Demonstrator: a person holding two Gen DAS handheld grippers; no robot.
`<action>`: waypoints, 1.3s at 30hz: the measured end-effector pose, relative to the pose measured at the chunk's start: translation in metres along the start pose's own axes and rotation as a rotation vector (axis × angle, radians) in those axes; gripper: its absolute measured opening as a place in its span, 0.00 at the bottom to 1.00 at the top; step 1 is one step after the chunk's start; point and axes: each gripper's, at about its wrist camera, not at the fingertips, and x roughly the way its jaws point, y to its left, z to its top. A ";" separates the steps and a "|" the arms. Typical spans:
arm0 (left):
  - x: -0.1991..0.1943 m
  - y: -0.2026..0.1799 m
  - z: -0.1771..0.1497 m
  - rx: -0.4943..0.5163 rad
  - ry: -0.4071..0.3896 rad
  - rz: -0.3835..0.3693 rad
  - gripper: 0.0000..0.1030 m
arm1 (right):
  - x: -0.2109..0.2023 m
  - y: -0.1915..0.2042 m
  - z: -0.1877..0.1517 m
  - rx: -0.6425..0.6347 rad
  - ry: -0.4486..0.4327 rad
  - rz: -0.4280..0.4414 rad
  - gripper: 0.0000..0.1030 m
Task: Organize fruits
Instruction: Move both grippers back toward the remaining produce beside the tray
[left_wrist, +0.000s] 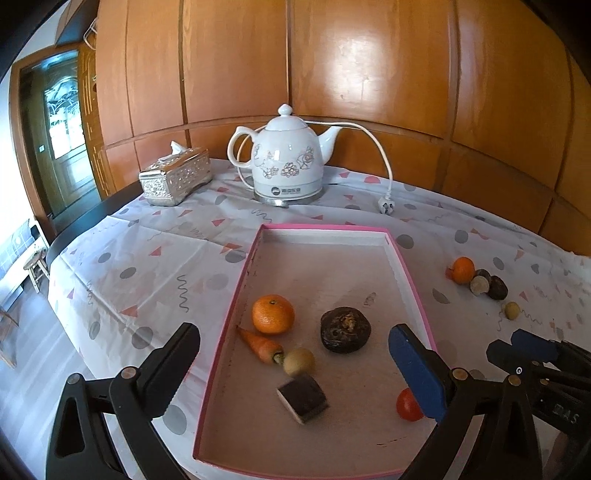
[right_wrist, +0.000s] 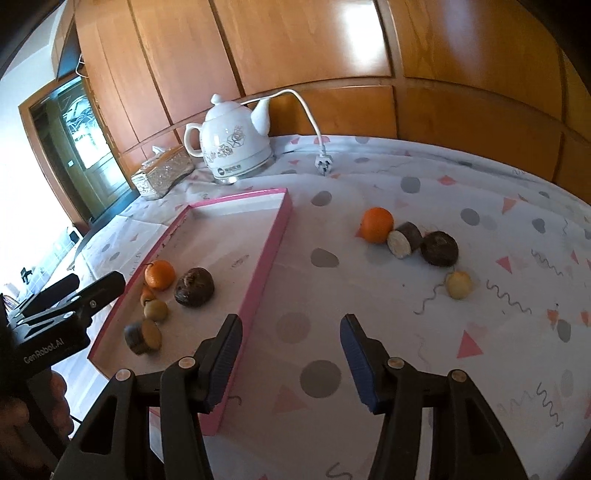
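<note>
Both claws are empty as I look down their fingers. My left gripper (left_wrist: 295, 369) stands spread as wide as it goes above the near end of the shallow pink-rimmed cardboard tray (left_wrist: 402, 258), one finger outside the tray's left wall, the blue-padded one over its right wall. My right gripper (right_wrist: 291, 358) is about half open over the patterned white tablecloth (right_wrist: 406, 332), just right of the tray's near right corner, nothing between its pads.

Inside the tray I see an orange tangerine (left_wrist: 273, 314), a small orange carrot (left_wrist: 260, 343), a pale yellow-green round fruit (left_wrist: 299, 361), a dark brown wrinkled round fruit (left_wrist: 345, 329), a dark-skinned cut chunk (left_wrist: 303, 398) and a red tomato (left_wrist: 406, 406) partly behind the blue pad.

Toward the table's right edge, on the cloth, lie a second orange tangerine (right_wrist: 376, 224), a dark cut piece with a pale face (right_wrist: 404, 239), another dark brown round fruit (right_wrist: 440, 248) and a pale yellow round fruit (right_wrist: 458, 284).

I read "GenRobot.AI" on the left gripper's body in the right view. A white floral ceramic kettle (left_wrist: 286, 158) at the far edge bears a logo too small to read.
</note>
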 end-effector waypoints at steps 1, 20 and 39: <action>0.000 -0.002 0.000 0.004 0.000 -0.002 1.00 | -0.001 -0.002 -0.001 0.004 -0.001 -0.003 0.55; 0.006 -0.040 0.002 0.113 0.024 -0.052 1.00 | -0.008 -0.051 -0.008 0.110 -0.010 -0.096 0.54; 0.024 -0.100 0.012 0.188 0.092 -0.256 1.00 | -0.008 -0.131 -0.007 0.241 0.002 -0.246 0.54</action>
